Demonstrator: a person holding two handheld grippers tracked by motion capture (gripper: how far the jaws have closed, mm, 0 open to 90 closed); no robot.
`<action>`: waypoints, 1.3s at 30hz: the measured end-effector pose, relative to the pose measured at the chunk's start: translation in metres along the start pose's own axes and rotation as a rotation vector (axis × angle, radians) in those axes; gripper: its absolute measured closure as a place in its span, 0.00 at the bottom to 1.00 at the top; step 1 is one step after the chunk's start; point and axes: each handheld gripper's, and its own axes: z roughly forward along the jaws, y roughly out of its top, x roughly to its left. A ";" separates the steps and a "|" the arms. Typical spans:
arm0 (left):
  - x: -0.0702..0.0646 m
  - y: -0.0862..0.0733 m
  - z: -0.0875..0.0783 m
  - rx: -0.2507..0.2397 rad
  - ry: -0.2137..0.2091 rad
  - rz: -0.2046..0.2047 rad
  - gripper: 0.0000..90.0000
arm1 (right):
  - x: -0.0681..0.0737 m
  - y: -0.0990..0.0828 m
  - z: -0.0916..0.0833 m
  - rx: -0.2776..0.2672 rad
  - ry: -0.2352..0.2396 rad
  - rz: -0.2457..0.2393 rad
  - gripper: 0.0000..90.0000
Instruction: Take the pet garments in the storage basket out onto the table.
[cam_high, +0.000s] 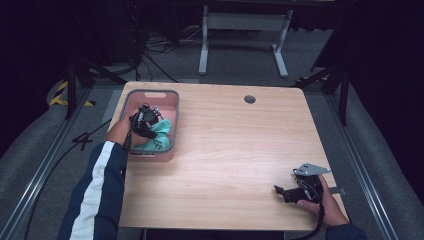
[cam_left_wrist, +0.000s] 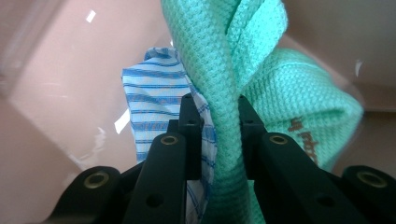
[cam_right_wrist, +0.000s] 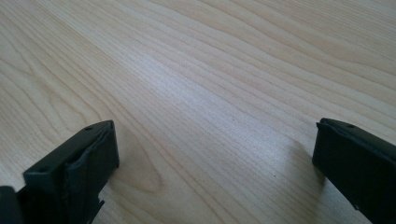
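High view, bin: pink plastic bin (cam_high: 172, 107) with grey rim at the far left of the wooden table (cam_high: 235, 150), holding cloths.
High view, left gripper: left gripper (cam_high: 143, 121) reaches down into the bin over the green cloth (cam_high: 162, 131).
High view, right gripper: right gripper (cam_high: 296, 190) rests low at the table's near right corner, well apart from the bin.
Left gripper view, grip: jaws pinched tight on a fold of the green waffle-weave cloth (cam_left_wrist: 261, 70); blue-striped white cloth (cam_left_wrist: 154, 102) lies against the left jaw.
Left gripper view, cloth: bunched, twisted, soft; small orange lettering near one edge, unreadable.
Left gripper view, risk: striped cloth appears partly caught beside the fold; lifting could drag both cloths out together, or the narrow pinch could slip.
Right gripper view, state: jaws spread wide over bare wood, holding nothing.
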 end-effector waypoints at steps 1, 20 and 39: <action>0.001 -0.002 -0.003 -0.017 0.002 -0.010 0.87 | 0.000 0.000 0.000 0.000 0.000 0.000 0.01; 0.000 -0.013 -0.071 -0.270 0.116 -0.057 0.87 | 0.000 -0.001 0.000 -0.001 0.000 -0.002 0.01; -0.022 -0.009 -0.121 -0.430 0.134 -0.012 0.87 | -0.002 -0.002 -0.002 -0.003 0.001 -0.002 0.01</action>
